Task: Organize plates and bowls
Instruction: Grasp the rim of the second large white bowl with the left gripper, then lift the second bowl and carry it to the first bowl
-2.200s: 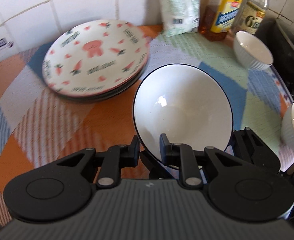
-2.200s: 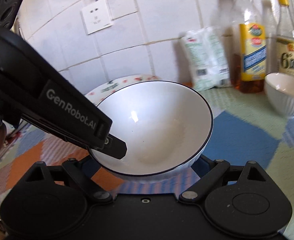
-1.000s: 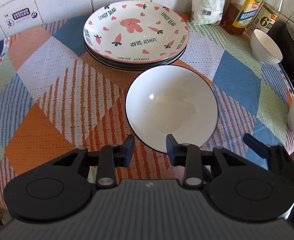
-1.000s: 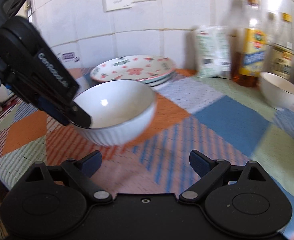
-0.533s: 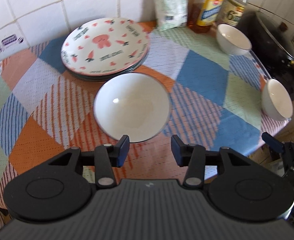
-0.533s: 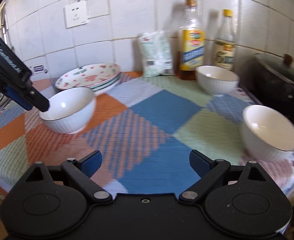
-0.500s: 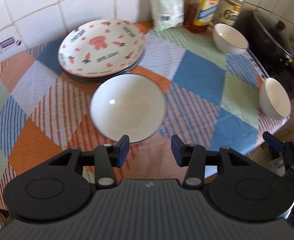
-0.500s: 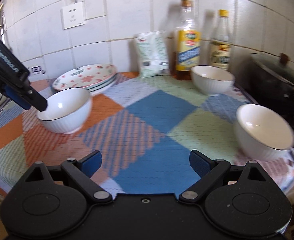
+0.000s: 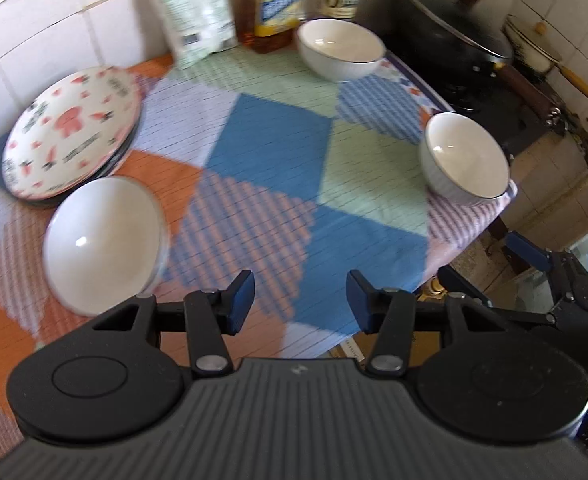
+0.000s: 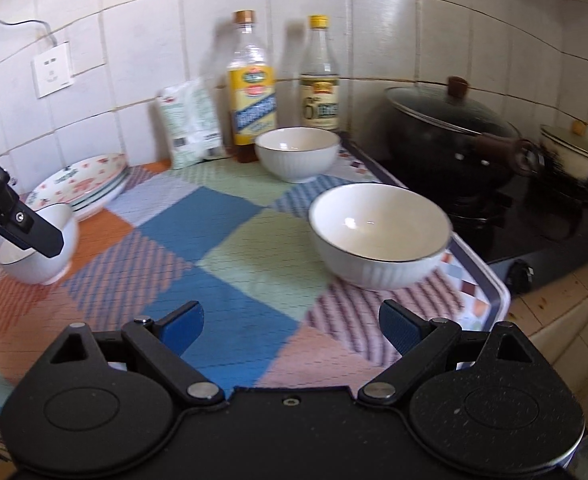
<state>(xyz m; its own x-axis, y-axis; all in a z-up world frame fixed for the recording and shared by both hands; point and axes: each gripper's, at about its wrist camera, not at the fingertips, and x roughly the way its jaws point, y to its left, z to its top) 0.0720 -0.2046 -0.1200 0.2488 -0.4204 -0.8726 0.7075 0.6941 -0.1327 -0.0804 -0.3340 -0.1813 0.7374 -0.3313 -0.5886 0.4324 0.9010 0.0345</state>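
Observation:
A white bowl [image 9: 101, 240] with a dark rim stands on the patchwork cloth, left of my open, empty left gripper [image 9: 300, 300]; it also shows in the right wrist view [image 10: 41, 256]. Behind it lies a stack of carrot-patterned plates [image 9: 69, 132] [image 10: 81, 184]. A second white bowl [image 9: 464, 158] [image 10: 378, 236] stands near the cloth's right edge, just ahead of my open, empty right gripper [image 10: 291, 326]. A third white bowl [image 9: 340, 48] [image 10: 297, 153] stands at the back by the bottles.
Two bottles [image 10: 251, 88] [image 10: 320, 80] and a white packet [image 10: 189, 124] stand against the tiled wall. A black lidded pot [image 10: 450, 132] sits on the stove to the right. The table's right edge [image 9: 474, 240] drops off to the floor.
The left gripper let go of the bowl, which now stands in front of the plates, then opened wider and swung right. The right gripper turned right toward the near right bowl.

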